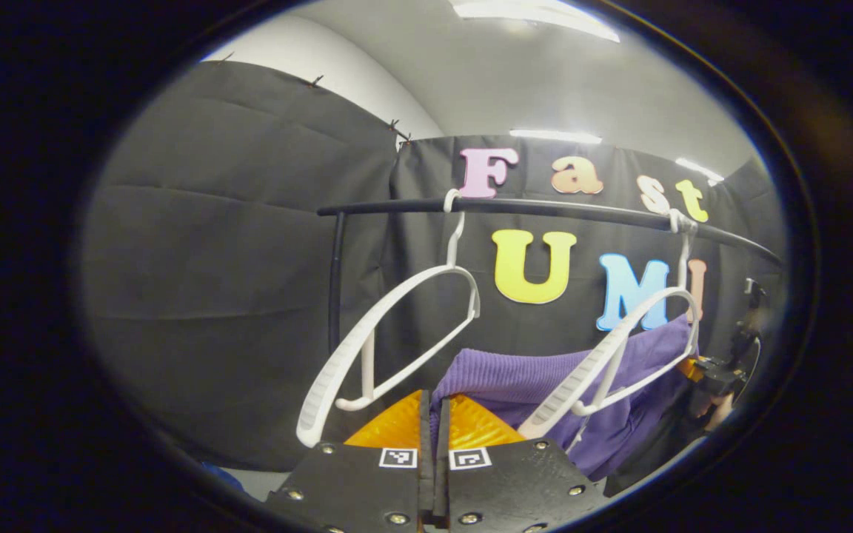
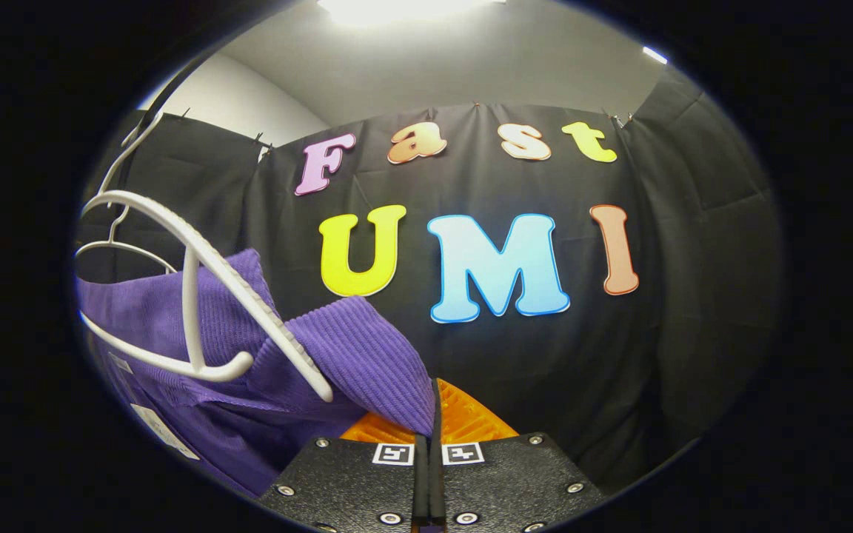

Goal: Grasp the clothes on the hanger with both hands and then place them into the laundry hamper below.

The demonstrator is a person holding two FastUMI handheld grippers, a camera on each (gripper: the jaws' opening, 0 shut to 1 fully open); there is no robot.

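Note:
A purple ribbed garment (image 1: pixel 537 377) is stretched between both grippers, beside a white hanger (image 1: pixel 619 352) on the black rail (image 1: pixel 545 209). My left gripper (image 1: pixel 435 406) is shut on the garment's left edge. Farther right, the right gripper (image 1: pixel 715 377) holds the other end. In the right gripper view, my right gripper (image 2: pixel 432 403) is shut on a corner of the purple garment (image 2: pixel 352 348). The white hanger (image 2: pixel 204 296) crosses in front of the cloth there. I cannot tell whether the cloth still rests on the hanger.
A second, bare white hanger (image 1: pixel 389 340) hangs left on the rail, seen farther back as a hanger (image 2: pixel 119 248) in the right gripper view. The rail's upright post (image 1: pixel 336 281) stands at left. Black cloth walls close in behind.

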